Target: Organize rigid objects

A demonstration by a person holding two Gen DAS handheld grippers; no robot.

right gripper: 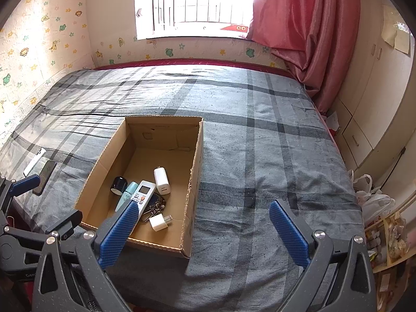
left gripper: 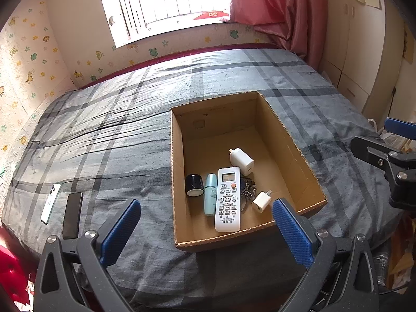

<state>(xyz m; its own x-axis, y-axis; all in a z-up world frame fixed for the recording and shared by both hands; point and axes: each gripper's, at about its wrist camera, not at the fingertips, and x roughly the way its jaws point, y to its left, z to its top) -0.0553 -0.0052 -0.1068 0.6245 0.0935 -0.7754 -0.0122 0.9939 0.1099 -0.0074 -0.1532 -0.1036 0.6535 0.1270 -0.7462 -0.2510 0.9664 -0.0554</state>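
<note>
An open cardboard box (left gripper: pixel 299 140) (right gripper: pixel 197 156) sits on the bed. Inside lie a white remote (left gripper: pixel 228 199) (right gripper: pixel 144 191), a teal bottle (left gripper: pixel 210 193) (right gripper: pixel 127 195), a dark round jar (left gripper: pixel 194 185) (right gripper: pixel 119 185), a large white charger (left gripper: pixel 241 161) (right gripper: pixel 161 179), a small white charger (left gripper: pixel 260 200) (right gripper: pixel 159 222) and a bunch of keys (left gripper: pixel 248 188) (right gripper: pixel 154 208). A black phone (left gripper: pixel 72 214) (right gripper: pixel 45 175) and a white phone (left gripper: pixel 51 202) (right gripper: pixel 34 161) lie on the bed left of the box. My left gripper (left gripper: pixel 205 210) is open and empty above the box's near edge. My right gripper (right gripper: pixel 202 213) is open and empty at the box's right side.
The bed (left gripper: pixel 117 135) has a grey plaid cover. A window and a pink curtain (right gripper: pixel 299 20) stand behind it. White cabinets (right gripper: pixel 369 98) and plastic bags (right gripper: pixel 374 197) are on the right. Patterned wall padding (right gripper: pixel 39 52) lines the left.
</note>
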